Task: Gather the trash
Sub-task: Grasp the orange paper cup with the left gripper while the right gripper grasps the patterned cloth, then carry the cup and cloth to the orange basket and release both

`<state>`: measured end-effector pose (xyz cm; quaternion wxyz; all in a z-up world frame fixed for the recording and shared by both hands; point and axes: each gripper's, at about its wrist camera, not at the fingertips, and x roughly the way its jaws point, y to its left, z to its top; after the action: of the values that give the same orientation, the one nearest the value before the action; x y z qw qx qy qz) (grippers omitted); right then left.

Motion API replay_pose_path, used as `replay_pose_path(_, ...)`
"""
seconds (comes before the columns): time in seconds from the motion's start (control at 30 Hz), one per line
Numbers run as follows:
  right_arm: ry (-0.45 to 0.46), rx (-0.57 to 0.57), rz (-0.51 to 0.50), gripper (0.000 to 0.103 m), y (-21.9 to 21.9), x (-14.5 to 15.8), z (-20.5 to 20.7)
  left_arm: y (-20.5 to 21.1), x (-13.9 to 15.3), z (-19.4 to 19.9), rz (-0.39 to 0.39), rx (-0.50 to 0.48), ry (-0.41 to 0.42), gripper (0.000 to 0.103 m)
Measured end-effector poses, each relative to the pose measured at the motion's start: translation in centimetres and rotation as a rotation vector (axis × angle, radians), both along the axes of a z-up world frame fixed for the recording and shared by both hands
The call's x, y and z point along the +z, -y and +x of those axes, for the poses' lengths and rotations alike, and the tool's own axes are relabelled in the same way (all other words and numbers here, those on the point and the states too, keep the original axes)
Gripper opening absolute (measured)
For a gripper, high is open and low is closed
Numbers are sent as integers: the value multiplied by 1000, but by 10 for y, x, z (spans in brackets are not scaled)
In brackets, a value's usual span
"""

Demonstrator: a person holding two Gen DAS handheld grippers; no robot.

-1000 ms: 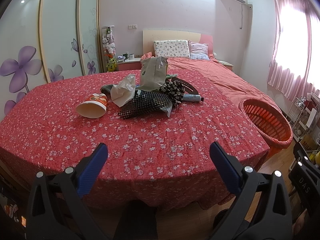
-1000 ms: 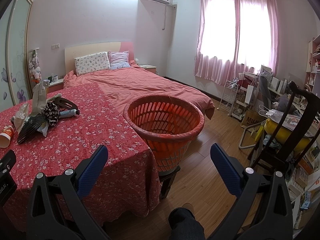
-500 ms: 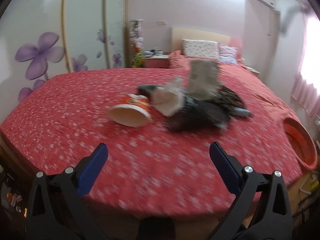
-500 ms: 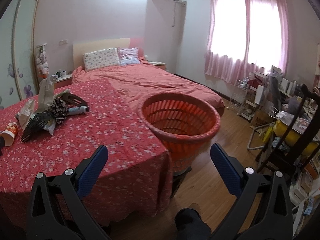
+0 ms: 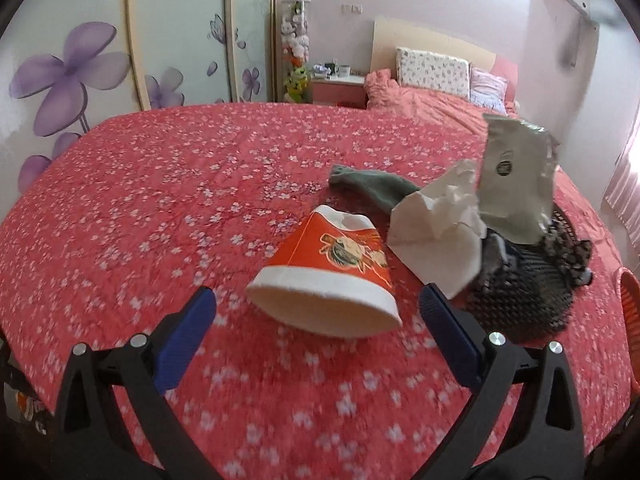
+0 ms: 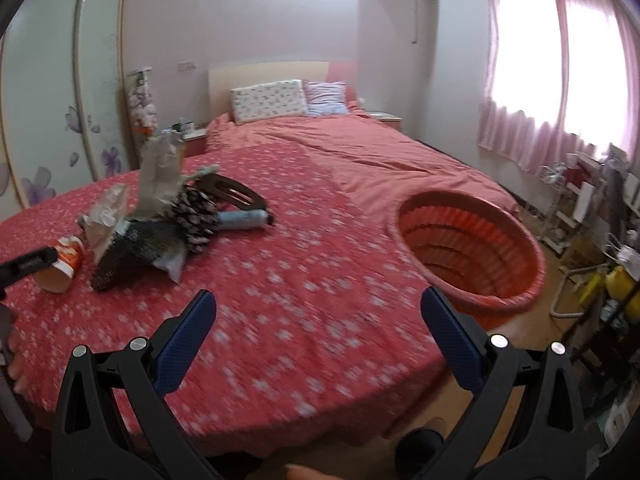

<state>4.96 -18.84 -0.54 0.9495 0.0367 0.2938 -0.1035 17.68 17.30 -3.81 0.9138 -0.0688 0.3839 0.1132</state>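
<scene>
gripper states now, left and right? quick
Left gripper: open, empty, its fingers either side of the paper cup.
Right gripper: open, empty, over the red tablecloth.

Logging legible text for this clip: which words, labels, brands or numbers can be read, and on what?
None can be read for certain.
Paper cup: printed figure, any lettering blurred.
Grey foil bag: round dark emblem, text too small.
Left gripper, in the right wrist view: pale lettering on its black body, too blurred.

Matt paper cup (image 5: 332,276), crumpled tissue (image 5: 440,220), floral cloth bedspread (image 5: 180,208), slatted plastic basket (image 6: 472,248)
</scene>
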Motion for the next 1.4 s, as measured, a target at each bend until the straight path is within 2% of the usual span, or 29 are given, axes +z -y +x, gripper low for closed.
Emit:
replay_pose_path(0.17,2,74,41,101,-13,5,32,-3,-13,19,-22,-13,-43,99)
replay_pose_path(0.3,4,118,80,100,-20,7,59,-4,-19,30,-30,-26,-57,95)
replay_pose_path(0.43,2,173,120,91,-27,7,85,-10,-24,41,-43,-30,-61,89)
replay_pose_path(0.53,-6,218,131,87,-36,6,108,-12,-26,45,-50,-35,-54,89)
replay_pose_path(0.77,-121,249,126,66,-52,-13,158,-14,-28,49,-59,-38,-47,89)
replay_pose_path(0.9,-162,258,128,47,-56,-20,161,-16,-29,52,-71,-24,-52,89)
replay_pose_path(0.97,-165,266,129,40,-59,-21,159,-14,-29,54,-72,-14,-53,89)
replay_pose_path(1.03,-165,278,121,27,-63,-21,158,-16,-30,56,-70,-11,-52,89)
replay_pose_path(1.13,-167,299,100,15,-67,-22,157,-15,-30,57,-66,-9,-46,88)
replay_pose_path(1.23,-161,306,102,10,-66,-20,155,-15,-30,54,-63,-19,-33,86)
replay_pose_path(1.4,-142,303,129,9,-59,-11,151,-15,-30,47,-48,-19,-23,85)
